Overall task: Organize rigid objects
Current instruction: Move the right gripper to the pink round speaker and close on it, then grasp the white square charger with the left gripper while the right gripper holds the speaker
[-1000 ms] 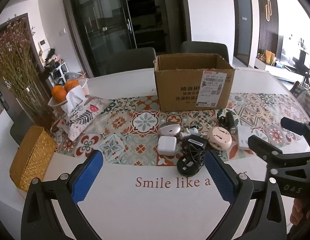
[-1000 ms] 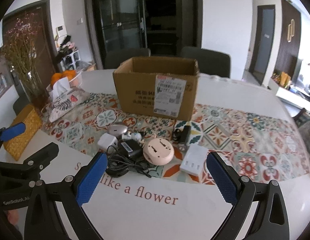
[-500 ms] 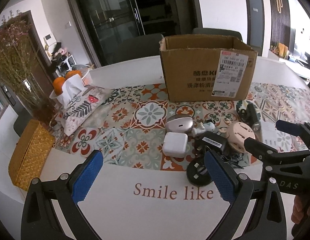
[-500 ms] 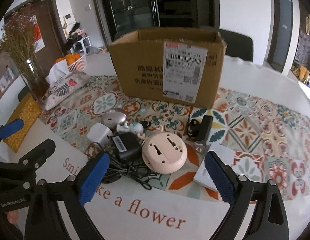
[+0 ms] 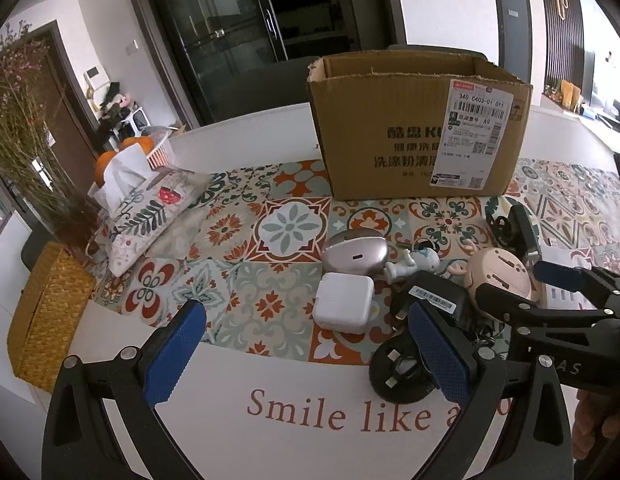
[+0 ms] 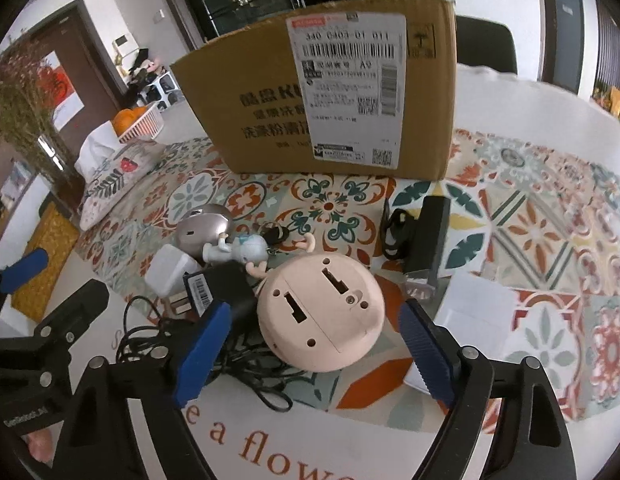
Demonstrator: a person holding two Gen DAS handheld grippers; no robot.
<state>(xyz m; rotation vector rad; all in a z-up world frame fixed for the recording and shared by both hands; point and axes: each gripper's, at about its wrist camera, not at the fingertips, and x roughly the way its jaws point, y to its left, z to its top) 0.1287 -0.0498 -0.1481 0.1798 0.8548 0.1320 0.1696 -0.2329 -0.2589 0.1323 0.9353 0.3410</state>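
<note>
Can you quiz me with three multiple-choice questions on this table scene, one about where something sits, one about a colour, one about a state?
1. Where does the white charger lie?
A. inside the box
B. on the patterned mat, in front of the silver oval case
C. on the wicker basket

2. What colour are the pads of the right tool?
A. blue
B. red
C. yellow

3. How does the cardboard box stand?
A. taped shut
B. tipped on its side
C. upright with its top open

Answers: 1 B, the left view shows it on the mat, just nearer than the case. 2 A, both pads show blue. 3 C, the left view looks in over its open rim.
</note>
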